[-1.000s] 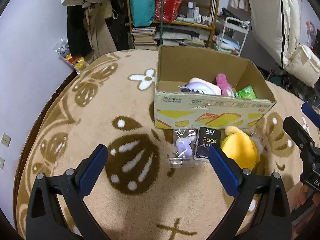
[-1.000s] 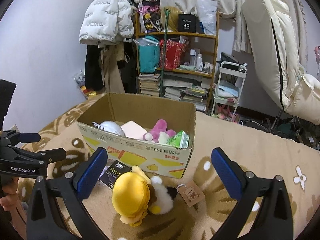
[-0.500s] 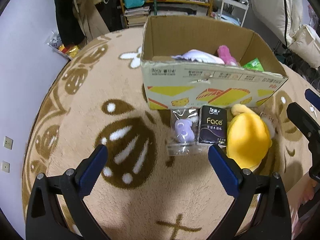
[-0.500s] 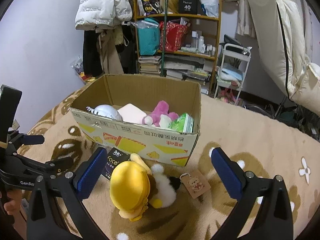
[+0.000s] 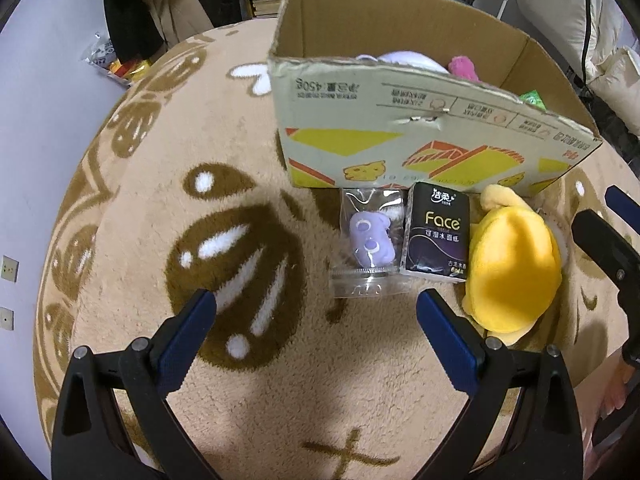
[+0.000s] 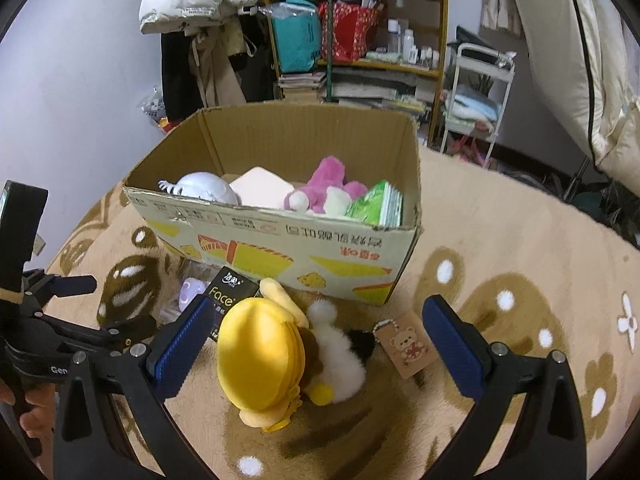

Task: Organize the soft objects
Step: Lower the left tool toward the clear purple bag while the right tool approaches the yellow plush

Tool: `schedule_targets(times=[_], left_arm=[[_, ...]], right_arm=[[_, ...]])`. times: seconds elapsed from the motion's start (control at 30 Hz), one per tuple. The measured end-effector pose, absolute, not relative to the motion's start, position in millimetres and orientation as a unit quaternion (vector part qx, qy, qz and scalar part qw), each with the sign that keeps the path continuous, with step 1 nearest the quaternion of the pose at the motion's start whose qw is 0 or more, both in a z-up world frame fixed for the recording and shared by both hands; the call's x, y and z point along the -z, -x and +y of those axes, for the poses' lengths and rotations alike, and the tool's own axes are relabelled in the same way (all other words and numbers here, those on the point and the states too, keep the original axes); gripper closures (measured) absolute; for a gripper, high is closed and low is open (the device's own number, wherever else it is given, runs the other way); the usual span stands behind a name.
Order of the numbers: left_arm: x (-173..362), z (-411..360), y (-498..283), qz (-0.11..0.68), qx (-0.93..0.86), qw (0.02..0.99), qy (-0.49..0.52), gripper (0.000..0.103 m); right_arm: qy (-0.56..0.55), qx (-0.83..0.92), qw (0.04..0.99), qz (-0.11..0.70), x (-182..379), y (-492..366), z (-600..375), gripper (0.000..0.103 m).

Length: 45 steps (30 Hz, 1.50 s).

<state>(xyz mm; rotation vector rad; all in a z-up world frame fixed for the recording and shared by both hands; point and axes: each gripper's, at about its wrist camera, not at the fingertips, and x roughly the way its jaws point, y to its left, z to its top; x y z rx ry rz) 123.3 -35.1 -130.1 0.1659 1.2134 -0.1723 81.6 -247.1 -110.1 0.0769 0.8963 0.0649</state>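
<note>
An open cardboard box (image 5: 400,136) stands on the beige rug and also shows in the right wrist view (image 6: 280,240). Inside lie a pink plush (image 6: 324,188), a pale lilac toy (image 6: 204,190), a pink pad and a green tissue pack (image 6: 378,206). In front of the box lie a purple toy in a clear bag (image 5: 370,240), a black Face tissue pack (image 5: 438,232) and a yellow plush (image 5: 512,268), which shows again in the right wrist view (image 6: 264,360). My left gripper (image 5: 316,340) is open just short of the bagged toy. My right gripper (image 6: 316,344) is open around the yellow plush.
A brown paper tag (image 6: 406,346) lies right of the plush. Behind the box stand a wooden shelf (image 6: 360,40) full of bags and books, hanging coats (image 6: 192,40) and a white cart (image 6: 476,96). A folded cream mattress (image 6: 592,60) leans at the right.
Both grippers have moved forward and down towards the items in front of the box. The objects now look larger and closer. Nothing was taken hold of.
</note>
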Motion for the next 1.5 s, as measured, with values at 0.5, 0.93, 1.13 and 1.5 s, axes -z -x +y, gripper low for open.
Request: schedule_targets(times=[0.5, 0.93, 1.13, 1.5], left_arm=[[151.2, -41.7, -138.9, 0.584, 0.07, 0.803, -0.096, 0.004], [160.6, -49.3, -146.5, 0.584, 0.073, 0.801, -0.109, 0.004], [161.2, -55.4, -144.8, 0.575, 0.079, 0.805, -0.12, 0.004], [161.4, -61.7, -144.2, 0.571, 0.092, 0.807, -0.118, 0.004]], right_arm=[[-0.082, -0.048, 0.88, 0.465, 130.7, -100.0, -251.0, 0.0], [-0.075, -0.06, 0.87, 0.483, 145.1, -109.3, -241.0, 0.0], [-0.072, -0.062, 0.869, 0.486, 147.7, -110.6, -238.5, 0.0], [-0.083, -0.063, 0.859, 0.502, 155.4, -113.7, -240.3, 0.005]])
